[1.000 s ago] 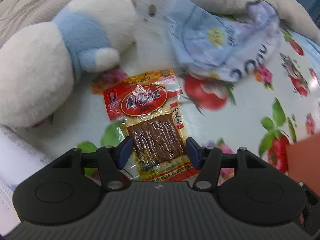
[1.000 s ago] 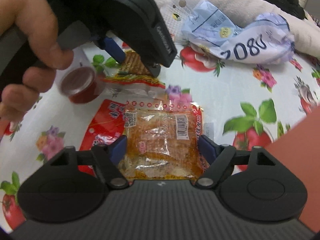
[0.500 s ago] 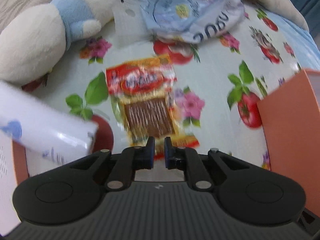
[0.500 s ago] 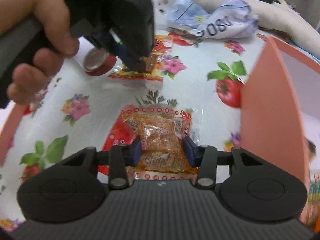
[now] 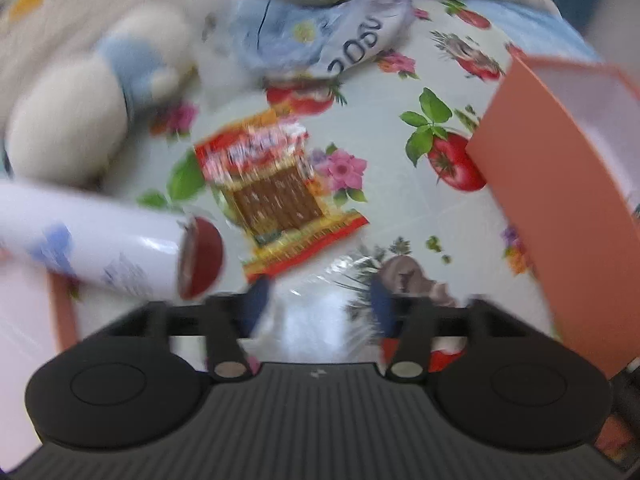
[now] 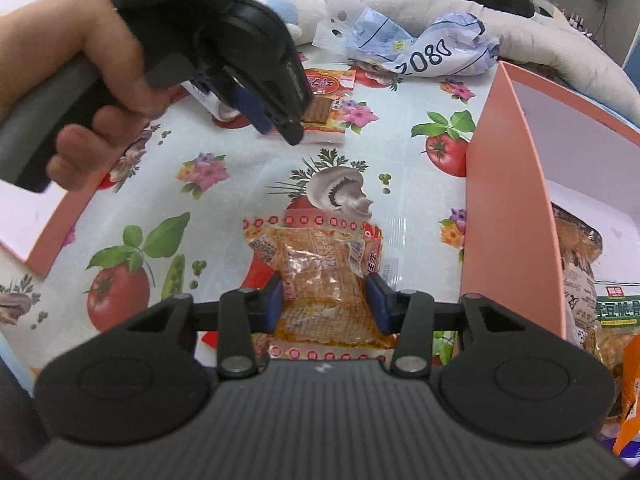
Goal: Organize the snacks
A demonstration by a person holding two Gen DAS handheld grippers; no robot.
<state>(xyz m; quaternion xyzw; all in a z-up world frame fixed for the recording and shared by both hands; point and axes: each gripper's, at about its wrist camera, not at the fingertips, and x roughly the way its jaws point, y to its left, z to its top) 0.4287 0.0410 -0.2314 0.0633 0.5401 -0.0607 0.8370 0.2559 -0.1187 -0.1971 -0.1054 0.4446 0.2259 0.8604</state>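
Left tool (image 5: pixel 316 304) reopened, lengthwise packet (image 5: pixel 276 192) released

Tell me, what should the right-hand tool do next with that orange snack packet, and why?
Probably lift and swing it right, into the pink box. The right gripper has its jaws pressed against both sides of the orange snack packet, and the box beside it already holds other snack bags, so it looks like the collecting place.

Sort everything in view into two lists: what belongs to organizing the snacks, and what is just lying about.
Job:
orange snack packet
red tofu-strip packet
pink box
bagged snacks in the box

Lying about:
plush toy
crumpled blue bag
white can
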